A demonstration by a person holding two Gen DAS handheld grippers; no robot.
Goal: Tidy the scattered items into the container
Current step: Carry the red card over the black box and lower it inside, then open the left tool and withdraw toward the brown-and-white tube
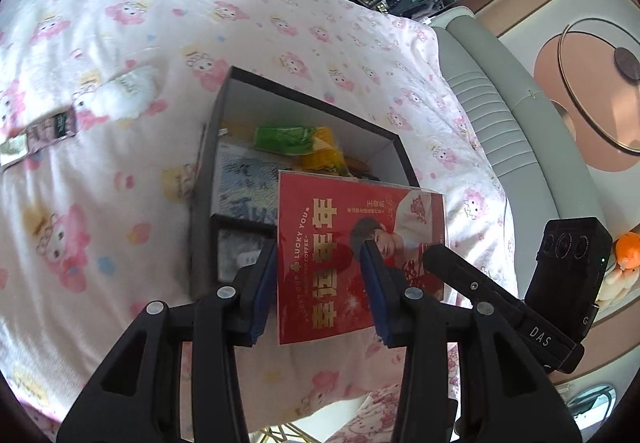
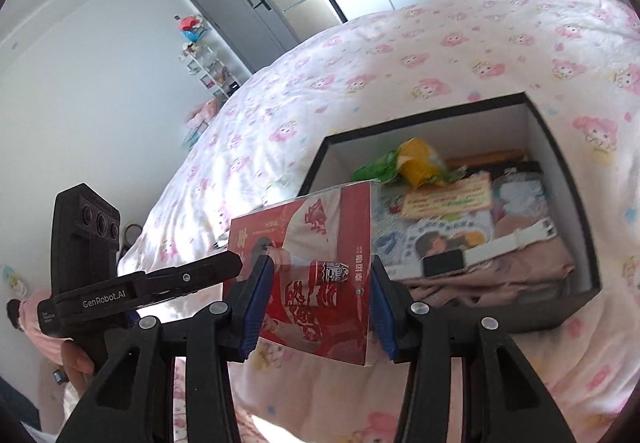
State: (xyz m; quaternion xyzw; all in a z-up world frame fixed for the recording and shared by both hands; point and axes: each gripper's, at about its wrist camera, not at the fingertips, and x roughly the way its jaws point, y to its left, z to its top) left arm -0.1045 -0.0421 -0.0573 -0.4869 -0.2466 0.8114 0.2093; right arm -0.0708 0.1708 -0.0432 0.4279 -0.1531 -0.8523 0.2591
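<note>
The bed (image 1: 120, 43) is viewed steeply downward from each gripper's wrist, close above the black box (image 1: 204, 179). The box and a red card (image 1: 352, 243) are shared by both views, and each gripper is caught in the other's frame.

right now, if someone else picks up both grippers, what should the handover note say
Left gripper: open, nothing pinched.
Right gripper: open, nothing pinched.
Red card: beyond both sets of fingers, over the near corner of the box, not fully inside; what supports it is unclear.
Done: the box, on the bed, already holds a green packet and other bits.
Left: get the red card in, then the small strip on the bed beside the box.
</note>
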